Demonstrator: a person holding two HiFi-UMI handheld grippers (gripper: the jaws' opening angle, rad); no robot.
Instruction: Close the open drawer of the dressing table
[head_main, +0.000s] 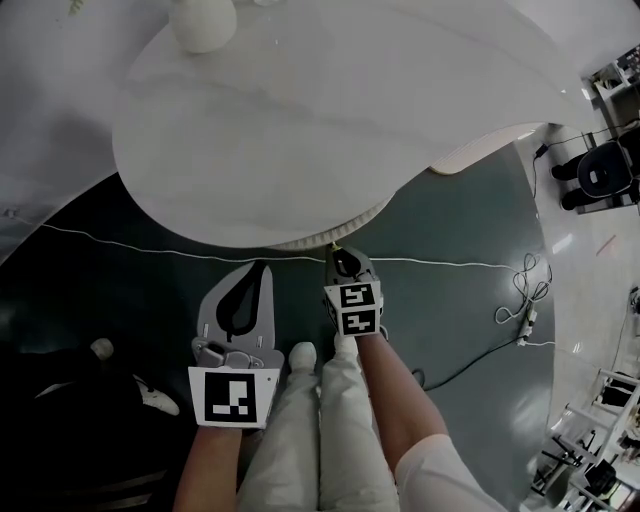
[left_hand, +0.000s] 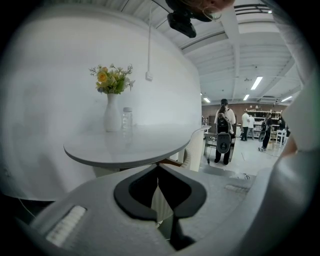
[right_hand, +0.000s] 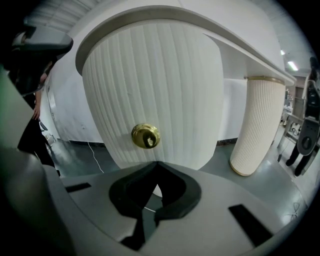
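Observation:
The white dressing table (head_main: 300, 130) has a curved top, and its ribbed cream drawer front (right_hand: 150, 95) bulges out under the rim (head_main: 318, 241). A brass knob (right_hand: 145, 135) sits in the middle of that front. My right gripper (head_main: 336, 252) is shut and empty, its tips (right_hand: 157, 163) just below and short of the knob, close to the drawer front. My left gripper (head_main: 264, 266) hangs shut and empty further left, below the table edge, with its jaws (left_hand: 158, 166) pointing up past the tabletop (left_hand: 130, 145).
A white vase (head_main: 203, 22) with flowers (left_hand: 111, 80) and a glass jar (left_hand: 127, 117) stand on the table. A ribbed table leg (right_hand: 257, 125) rises at the right. Cables (head_main: 520, 300) lie on the dark floor. People (left_hand: 224, 131) stand far behind.

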